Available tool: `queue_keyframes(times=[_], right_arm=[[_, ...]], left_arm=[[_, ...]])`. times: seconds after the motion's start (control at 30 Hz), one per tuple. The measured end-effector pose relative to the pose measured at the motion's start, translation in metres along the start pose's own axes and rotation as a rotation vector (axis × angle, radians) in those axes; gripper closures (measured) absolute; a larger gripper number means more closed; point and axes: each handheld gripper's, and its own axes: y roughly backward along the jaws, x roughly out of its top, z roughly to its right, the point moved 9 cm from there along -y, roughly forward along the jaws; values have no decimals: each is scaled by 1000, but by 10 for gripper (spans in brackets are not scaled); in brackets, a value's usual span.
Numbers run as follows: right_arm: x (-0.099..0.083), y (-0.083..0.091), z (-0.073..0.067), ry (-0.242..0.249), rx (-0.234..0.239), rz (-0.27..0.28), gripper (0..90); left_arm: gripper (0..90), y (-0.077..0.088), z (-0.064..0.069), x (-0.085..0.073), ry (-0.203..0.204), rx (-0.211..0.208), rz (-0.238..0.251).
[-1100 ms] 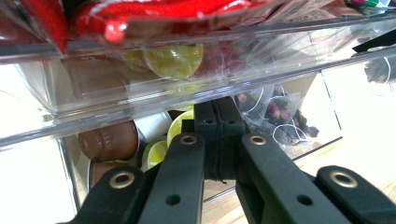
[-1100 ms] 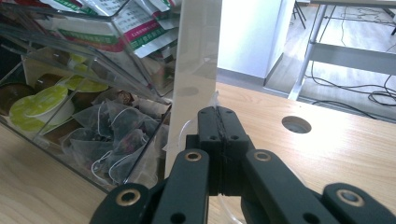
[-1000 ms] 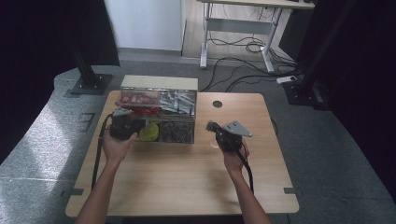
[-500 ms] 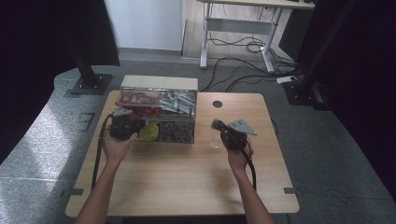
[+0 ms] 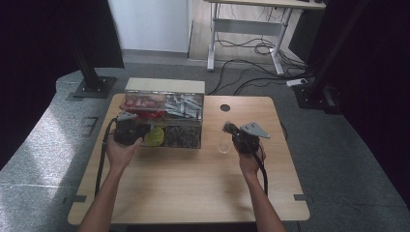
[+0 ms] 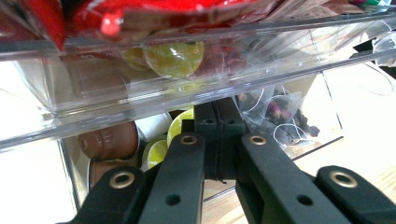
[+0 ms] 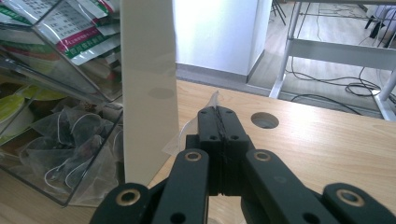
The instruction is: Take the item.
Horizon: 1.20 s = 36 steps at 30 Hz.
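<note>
The clear box [image 5: 164, 86] stands at the back left of the surface [image 5: 193, 188]. It has a beige top and side wall [image 7: 149, 70] and see-through compartments. These hold red packets [image 6: 163, 9], printed sachets [image 7: 79, 42], green and brown capsules [image 6: 175, 58] and mesh tea bags [image 7: 70, 135]. The plastic looks stiff, smooth and probably slippery, and it may crack if squeezed hard. Loaded as it is, I would move it by a wall edge or a drawer lip, not by a flat face. The contents are light. A capsule is best taken across its rim and a tea bag by its string or a corner, since the mesh crushes easily.

The left gripper [image 5: 128, 131] is at the box's front left. In its own view its jaws [image 6: 217, 109] are pressed together just under the clear drawer front [image 6: 187, 79], with nothing visible between them. The right gripper [image 5: 229, 128] hovers right of the box, also closed [image 7: 218, 114]. A thin clear film shows past its tips, and I cannot tell whether it is pinched. A small clear cup [image 5: 223, 148] sits on the surface just beside it.

Compared with a second ago, the right gripper has drawn a little to the right, away from the box, and the cup now shows plainly. The left gripper and the box have stayed put.
</note>
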Motion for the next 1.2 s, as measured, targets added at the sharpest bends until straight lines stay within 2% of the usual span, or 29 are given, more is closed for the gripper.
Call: queue_keyframes(times=[0.37,0.5,0.8,0.9,1.2], right_arm=[[-4,-6,6,12,-16,-20,881],[-5,-8,7,26,-18,-34,794],[-5,-4,5,23,-21,-21,725],[-6,-3,3,25,-17,-19,678],[-10,1,-6,39,18,-16,604]], left_arm=[[899,0,0,0,-1,2,-1],[899,-1,0,-1,-2,2,-2],[899,-1,1,-1,-3,1,-3],[899,-1,1,-1,-2,1,-3],[899,-2,1,-1,-2,0,-1]])
